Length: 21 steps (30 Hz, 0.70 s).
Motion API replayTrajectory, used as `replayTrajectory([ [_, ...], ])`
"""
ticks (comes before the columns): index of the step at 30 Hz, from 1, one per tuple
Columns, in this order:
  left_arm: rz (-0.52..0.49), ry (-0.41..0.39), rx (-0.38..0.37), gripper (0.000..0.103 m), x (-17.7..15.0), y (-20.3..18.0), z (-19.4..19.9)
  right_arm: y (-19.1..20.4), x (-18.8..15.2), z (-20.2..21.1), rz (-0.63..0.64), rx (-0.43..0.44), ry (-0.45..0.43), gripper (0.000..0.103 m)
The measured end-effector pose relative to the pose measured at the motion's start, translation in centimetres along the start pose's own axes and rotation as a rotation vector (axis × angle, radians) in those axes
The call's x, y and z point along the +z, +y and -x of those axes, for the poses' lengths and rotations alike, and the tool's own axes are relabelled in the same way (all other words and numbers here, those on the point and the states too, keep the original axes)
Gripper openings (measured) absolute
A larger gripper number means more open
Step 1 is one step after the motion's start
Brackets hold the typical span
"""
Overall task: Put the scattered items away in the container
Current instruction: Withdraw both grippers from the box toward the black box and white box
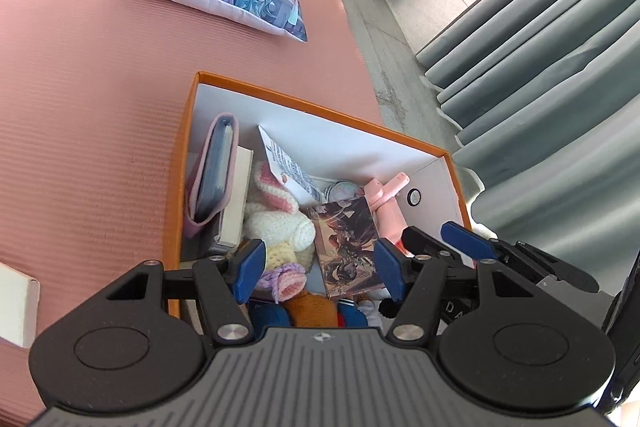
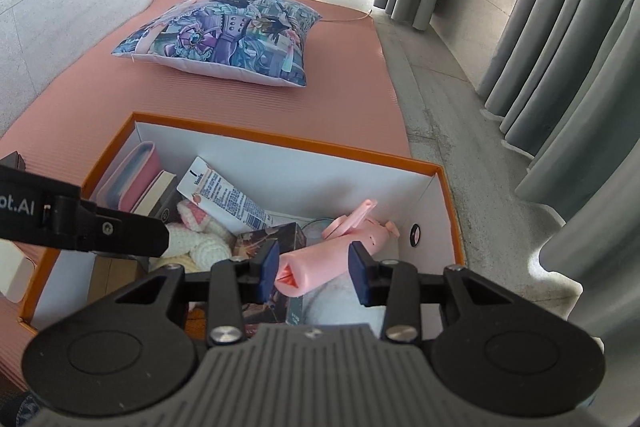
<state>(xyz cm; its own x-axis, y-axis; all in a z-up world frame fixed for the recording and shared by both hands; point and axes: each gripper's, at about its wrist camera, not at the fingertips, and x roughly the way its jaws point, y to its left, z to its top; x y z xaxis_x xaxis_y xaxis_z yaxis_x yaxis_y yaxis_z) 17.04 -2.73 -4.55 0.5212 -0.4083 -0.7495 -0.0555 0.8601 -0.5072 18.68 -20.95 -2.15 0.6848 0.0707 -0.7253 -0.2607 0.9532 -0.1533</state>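
Right wrist view — your right gripper (image 2: 314, 273) straddles, without pinching, the pink tube (image 2: 332, 259) in the orange box (image 2: 280, 143); your left gripper (image 1: 318, 267) gapes empty.

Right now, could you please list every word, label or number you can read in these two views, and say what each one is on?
"ot.AI": cut off at the frame edge, white letters on the black left gripper body.
"DA": partial white letters on the black right gripper body.
White printed packet in the orange cardboard box: dense text, too small to read.
Illustrated card box: a small mark, unreadable.
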Motion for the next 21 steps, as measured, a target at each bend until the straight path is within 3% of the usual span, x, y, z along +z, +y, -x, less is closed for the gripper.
replayTrajectory([
  [7,-0.029,-0.003,0.020,0.070,-0.8,1.8,2.2,2.2,0.3,2.6,-0.011,0.063,-0.092,0.041],
  [12,-0.053,-0.048,0.040,0.070,-1.1,3.4,4.4,4.7,0.4,3.6,0.006,0.125,-0.128,0.044],
  [17,-0.084,-0.088,0.106,0.070,-1.4,5.3,6.5,7.7,0.8,3.8,0.039,0.201,-0.153,0.044],
  [21,-0.103,-0.105,0.176,0.070,-1.7,7.2,7.7,10.2,1.3,3.4,0.070,0.240,-0.148,0.051],
])
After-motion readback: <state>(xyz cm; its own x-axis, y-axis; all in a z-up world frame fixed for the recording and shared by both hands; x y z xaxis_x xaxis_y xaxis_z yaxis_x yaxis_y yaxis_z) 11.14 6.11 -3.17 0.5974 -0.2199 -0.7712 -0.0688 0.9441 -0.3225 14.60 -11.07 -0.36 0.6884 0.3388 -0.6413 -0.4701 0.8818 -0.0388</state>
